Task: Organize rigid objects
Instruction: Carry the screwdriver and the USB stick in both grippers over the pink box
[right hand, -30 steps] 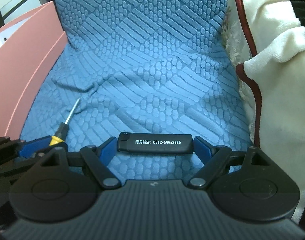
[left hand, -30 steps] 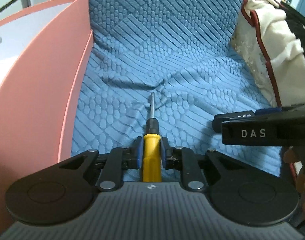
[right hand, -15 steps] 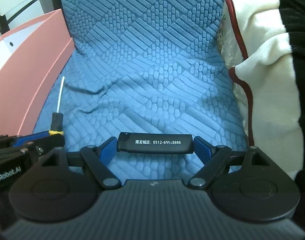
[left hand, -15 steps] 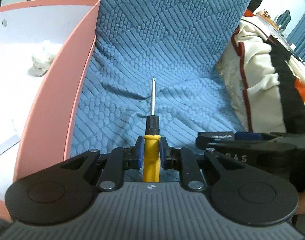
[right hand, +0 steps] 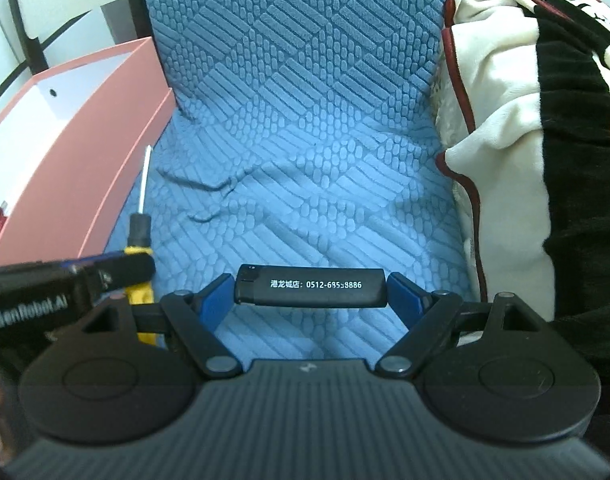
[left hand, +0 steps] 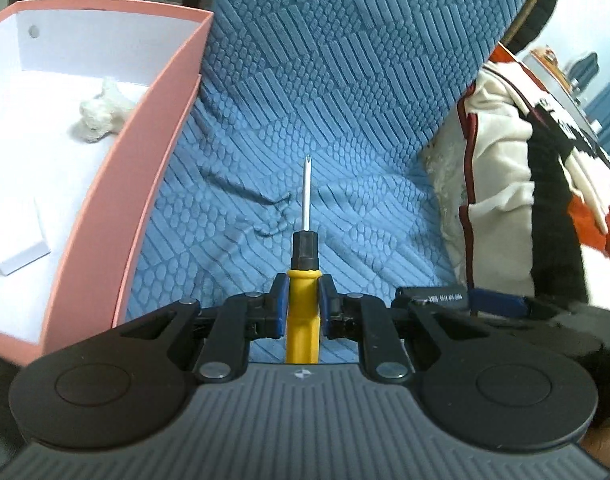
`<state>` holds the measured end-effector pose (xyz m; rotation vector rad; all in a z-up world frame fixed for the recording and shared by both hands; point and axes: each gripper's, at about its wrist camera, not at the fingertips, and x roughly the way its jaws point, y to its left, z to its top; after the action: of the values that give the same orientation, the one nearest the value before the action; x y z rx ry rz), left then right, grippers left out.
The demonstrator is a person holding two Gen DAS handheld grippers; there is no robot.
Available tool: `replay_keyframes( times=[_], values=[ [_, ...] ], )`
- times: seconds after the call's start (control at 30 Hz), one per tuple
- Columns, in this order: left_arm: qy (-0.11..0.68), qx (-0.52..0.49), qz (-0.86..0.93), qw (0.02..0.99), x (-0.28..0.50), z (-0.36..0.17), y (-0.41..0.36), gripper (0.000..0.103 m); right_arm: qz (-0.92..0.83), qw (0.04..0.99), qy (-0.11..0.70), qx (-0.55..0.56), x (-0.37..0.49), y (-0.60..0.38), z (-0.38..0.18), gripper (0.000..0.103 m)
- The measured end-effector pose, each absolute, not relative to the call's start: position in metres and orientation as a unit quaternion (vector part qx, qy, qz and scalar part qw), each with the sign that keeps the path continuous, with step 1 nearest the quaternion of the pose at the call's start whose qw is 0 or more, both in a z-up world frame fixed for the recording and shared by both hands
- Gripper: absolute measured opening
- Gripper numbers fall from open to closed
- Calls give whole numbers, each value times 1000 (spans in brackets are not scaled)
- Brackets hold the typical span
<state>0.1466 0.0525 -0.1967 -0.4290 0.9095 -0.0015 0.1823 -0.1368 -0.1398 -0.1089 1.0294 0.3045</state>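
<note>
The left tool is clenched on the yellow handle of the screwdriver, whose shaft points up the middle of the left wrist frame, clear of the blue quilted cover. The right tool grips the black lighter endwise between its blue pads, at centre frame in the right wrist view.

The step in hand looks like carrying both items to the pink box at the left of the frame. To do it well, I would swing the screwdriver tip over the near wall before lowering, keep the shaft level so it does not snag the rim, and set it on the white floor away from the fluffy white lump and the white card; what sits at the far left edge of the box is too cropped to name.

Against the frame a second ago, both tools have lifted: the screwdriver no longer lies on the cover, and the box's interior now shows.
</note>
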Motion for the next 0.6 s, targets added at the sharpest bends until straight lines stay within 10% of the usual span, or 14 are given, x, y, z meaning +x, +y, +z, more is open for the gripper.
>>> replay_keyframes(
  times=[0.6],
  values=[
    [402, -210, 43, 890, 140, -105, 104, 19, 200, 874, 439, -56, 198, -102, -62, 85]
  ],
)
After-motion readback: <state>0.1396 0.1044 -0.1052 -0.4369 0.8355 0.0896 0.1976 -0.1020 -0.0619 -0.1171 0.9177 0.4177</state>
